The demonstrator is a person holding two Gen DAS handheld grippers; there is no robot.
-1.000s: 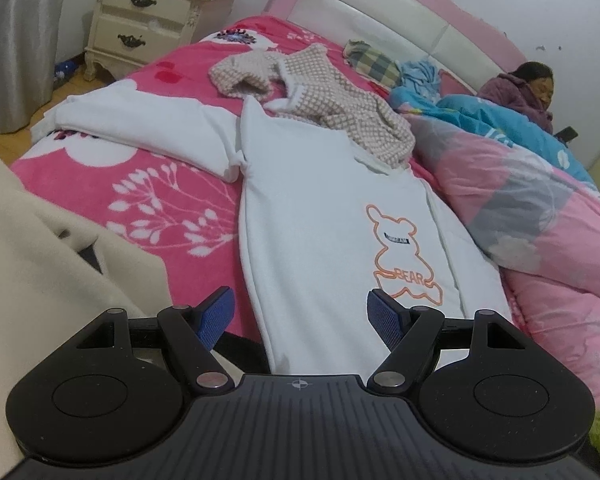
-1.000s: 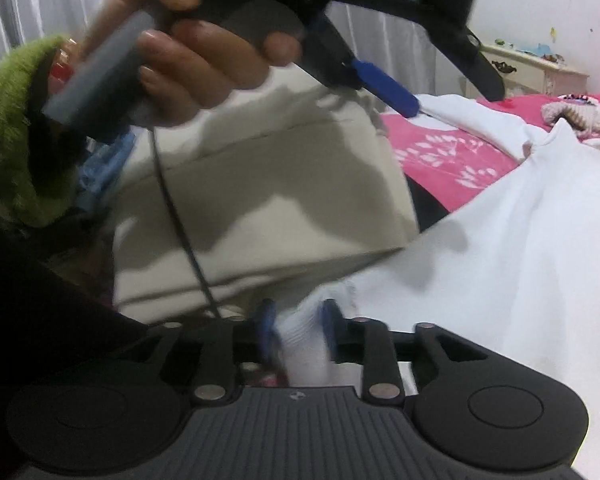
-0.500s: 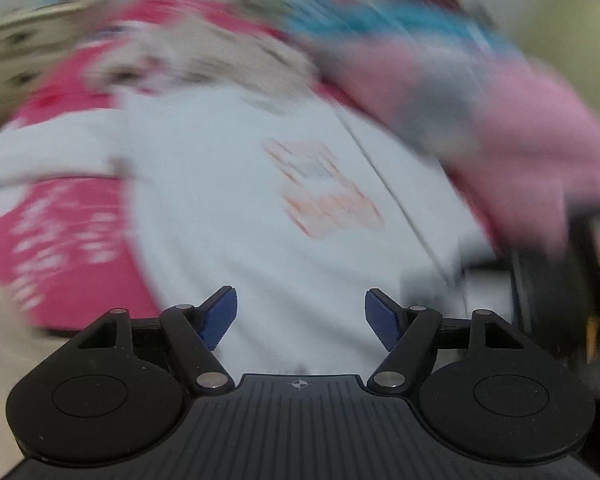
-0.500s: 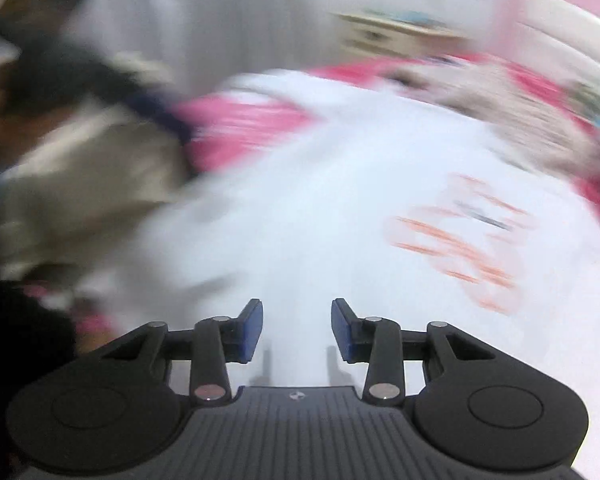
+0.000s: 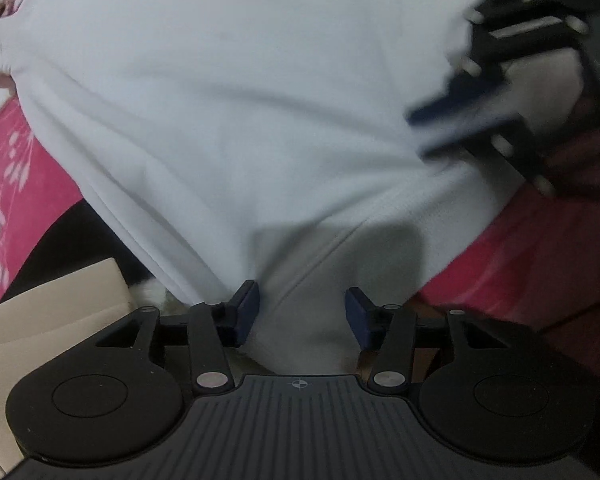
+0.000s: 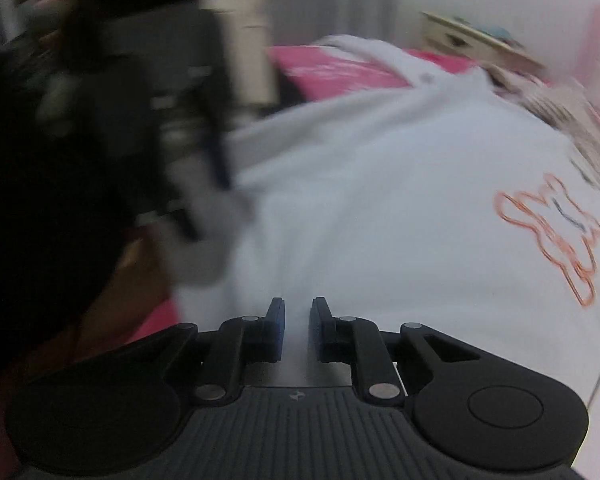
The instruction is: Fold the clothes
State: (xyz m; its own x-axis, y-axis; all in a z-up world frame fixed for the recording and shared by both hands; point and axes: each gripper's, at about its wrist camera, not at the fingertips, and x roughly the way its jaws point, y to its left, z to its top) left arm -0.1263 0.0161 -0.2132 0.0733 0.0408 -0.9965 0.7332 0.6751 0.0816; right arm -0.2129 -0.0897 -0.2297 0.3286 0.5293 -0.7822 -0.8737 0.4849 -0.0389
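My left hand-held gripper (image 5: 302, 318) and right hand-held gripper (image 6: 297, 330) are closing around the white sweatshirt (image 5: 236, 112) hem at the bed's (image 5: 8, 168) foot edge, pads not yet pressing; each may pinch only one layer.

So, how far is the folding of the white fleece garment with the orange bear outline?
Nothing looks folded yet: the white fleece garment with the orange bear outline lies spread flat on the pink bedcover. In hand: both grippers are at its near hem, the left gripper and right gripper closing with fabric between their jaws. Every fold remains.
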